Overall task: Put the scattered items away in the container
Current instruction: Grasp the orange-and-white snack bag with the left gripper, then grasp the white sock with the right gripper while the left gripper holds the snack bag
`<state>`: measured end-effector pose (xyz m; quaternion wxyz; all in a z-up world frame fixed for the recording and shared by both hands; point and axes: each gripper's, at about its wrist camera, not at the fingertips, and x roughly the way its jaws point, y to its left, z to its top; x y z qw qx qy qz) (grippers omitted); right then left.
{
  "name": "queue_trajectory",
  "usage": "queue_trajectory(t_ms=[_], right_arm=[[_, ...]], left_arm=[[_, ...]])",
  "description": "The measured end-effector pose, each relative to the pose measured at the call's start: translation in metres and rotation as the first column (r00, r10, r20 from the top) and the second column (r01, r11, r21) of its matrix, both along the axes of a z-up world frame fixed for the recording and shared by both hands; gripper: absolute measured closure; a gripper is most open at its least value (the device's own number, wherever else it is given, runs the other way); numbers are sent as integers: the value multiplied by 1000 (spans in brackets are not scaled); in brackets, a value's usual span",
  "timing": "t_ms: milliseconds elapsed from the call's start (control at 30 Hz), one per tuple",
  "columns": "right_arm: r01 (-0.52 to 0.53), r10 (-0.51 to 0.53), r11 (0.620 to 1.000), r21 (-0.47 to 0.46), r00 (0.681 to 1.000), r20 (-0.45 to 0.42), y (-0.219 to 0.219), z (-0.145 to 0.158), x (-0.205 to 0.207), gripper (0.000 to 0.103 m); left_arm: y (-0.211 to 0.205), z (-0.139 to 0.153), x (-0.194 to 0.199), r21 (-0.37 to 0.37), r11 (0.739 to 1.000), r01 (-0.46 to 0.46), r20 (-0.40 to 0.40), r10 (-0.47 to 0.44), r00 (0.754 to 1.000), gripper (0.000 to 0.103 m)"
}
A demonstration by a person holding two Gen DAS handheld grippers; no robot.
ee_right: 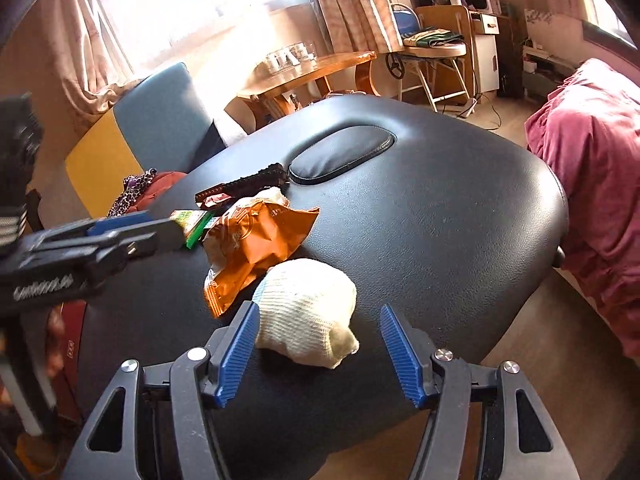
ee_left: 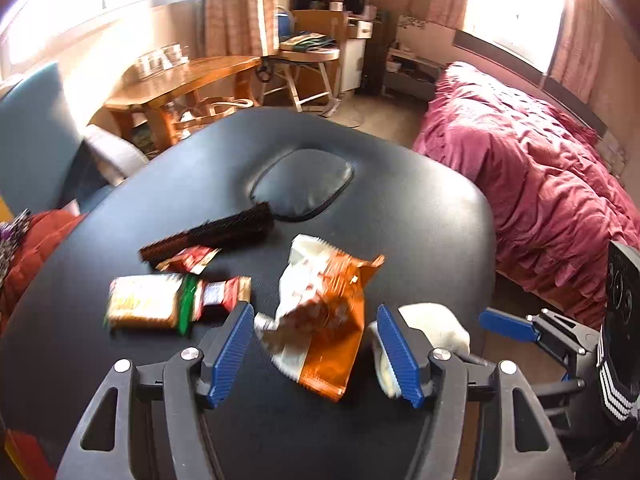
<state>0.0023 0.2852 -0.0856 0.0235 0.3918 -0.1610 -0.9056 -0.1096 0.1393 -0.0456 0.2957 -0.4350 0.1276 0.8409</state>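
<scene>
Near the lower middle of the left wrist view, the left tool (ee_left: 316, 356) hung with its blue pads apart around the orange snack bag (ee_left: 324, 320), and nothing was clamped. Low in the right wrist view, the right tool (ee_right: 316, 354) also stood apart, with the white rolled sock (ee_right: 308, 312) between its pads; the left pad was just beside the sock, but I judge it was not pressed.

To do this step well, each tool should come lower so that the pads take the middle of its item, not an edge, then close slowly. The bag was crumpled and thin, so it may slip or tear; a grip across its thick folded part seems safer. The sock was soft and should hold easily.

The two tools were near each other, so a collision was possible. At the left of the bag lay a biscuit packet (ee_left: 160, 306), a small red sachet (ee_left: 192, 260) and a dark brush (ee_left: 216, 234) on the black desk (ee_left: 400, 216). The container was not clearly visible, so I cannot say where it stood. A pink bed (ee_left: 532, 200) was at the right.
</scene>
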Motion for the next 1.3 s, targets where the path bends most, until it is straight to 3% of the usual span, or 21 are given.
queue_trajectory(t_ms=[233, 367, 533, 767, 933, 1100, 1300], right_arm=[[-51, 51, 998, 44, 999, -8, -2, -2, -9, 35], [-65, 66, 996, 53, 998, -6, -2, -6, -13, 35], [-76, 76, 996, 51, 997, 8, -2, -14, -17, 34], [-75, 74, 996, 43, 997, 24, -3, -23, -22, 29], [-140, 135, 986, 87, 989, 56, -19, -28, -24, 19], [-235, 229, 961, 144, 972, 58, -50, -29, -24, 19], [-298, 296, 953, 50, 954, 46, -73, -26, -20, 20]], left_arm=[[22, -20, -32, -5, 993, 122, 57, -121, 991, 36], [34, -39, -43, -36, 986, 166, 89, -162, 983, 24], [36, -59, -43, -59, 990, 130, 113, -123, 986, 34], [6, -60, -18, -47, 999, 27, 106, -22, 994, 41], [-39, -59, 14, -43, 993, -114, 124, 119, 985, 41], [-105, -60, 55, -41, 950, -309, 109, 312, 944, 41], [-168, -62, 96, -29, 887, -461, 116, 461, 880, 40]])
